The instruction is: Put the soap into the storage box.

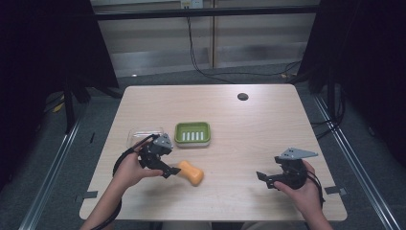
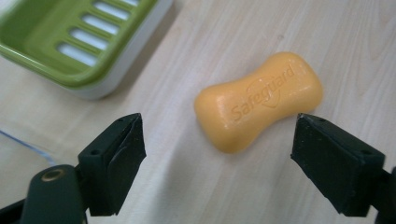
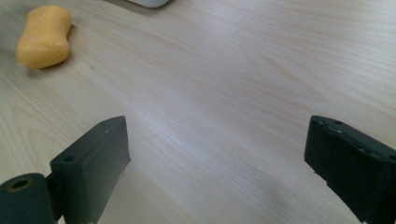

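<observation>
High view: orange soap bar (image 1: 191, 173) flat on desk (image 1: 249, 129), near green soap dish (image 1: 192, 132). Left gripper (image 1: 168, 171) released, jaws straddling approach to bar; pre-grasp step, prob. Next: advance, clamp across waist. Right gripper (image 1: 262, 179) released, idle, well apart.

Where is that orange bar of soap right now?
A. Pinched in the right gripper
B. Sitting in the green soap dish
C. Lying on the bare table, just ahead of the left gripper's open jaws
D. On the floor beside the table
C: the orange soap lies flat on the wooden table, just ahead of the left gripper, whose jaws stand apart, while the green soap dish beside it holds nothing.
</observation>
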